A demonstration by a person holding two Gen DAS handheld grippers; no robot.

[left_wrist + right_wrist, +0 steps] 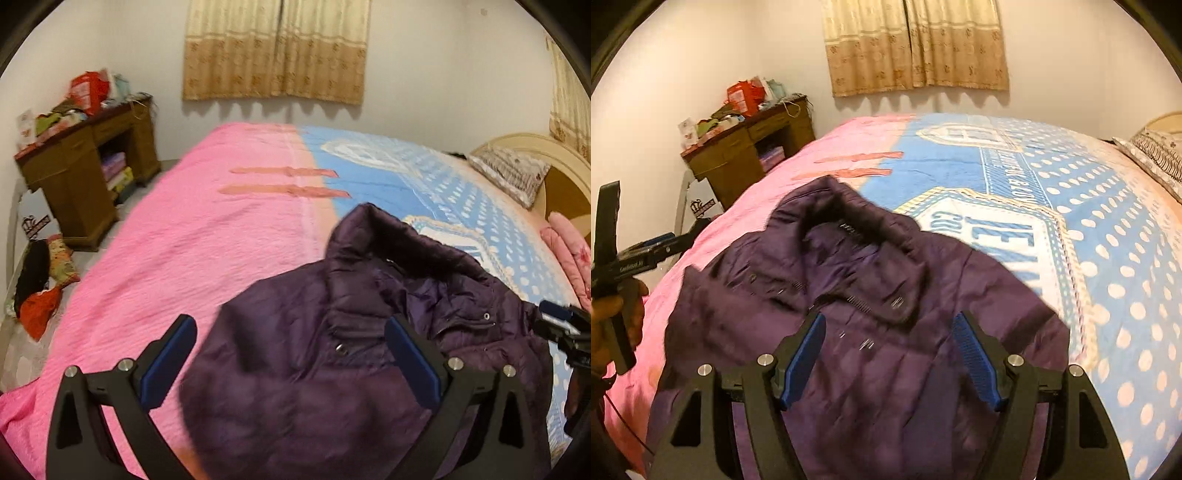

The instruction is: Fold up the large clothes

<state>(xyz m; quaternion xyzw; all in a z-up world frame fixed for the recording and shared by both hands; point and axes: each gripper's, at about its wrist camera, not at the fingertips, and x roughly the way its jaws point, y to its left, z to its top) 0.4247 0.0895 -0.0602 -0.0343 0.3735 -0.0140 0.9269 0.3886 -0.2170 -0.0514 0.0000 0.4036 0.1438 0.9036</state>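
Note:
A dark purple padded jacket (pixel 314 369) lies on the bed with its collar pointing away from me; it also shows in the right wrist view (pixel 871 350). My left gripper (pixel 291 332) is open and empty, hovering above the jacket's left front. My right gripper (pixel 890 325) is open and empty above the jacket just below the collar (pixel 857 236). The right gripper shows at the right edge of the left wrist view (pixel 565 328); the left gripper shows at the left edge of the right wrist view (pixel 639 254).
The bed has a pink and blue cover (pixel 184 240) (pixel 1071 192). A cluttered wooden desk (pixel 81 166) (pixel 746 147) stands at the far left. Clothes lie on the floor (pixel 40 288). A pillow (pixel 513 173) and headboard are at the right. Curtains (pixel 277 48) hang behind.

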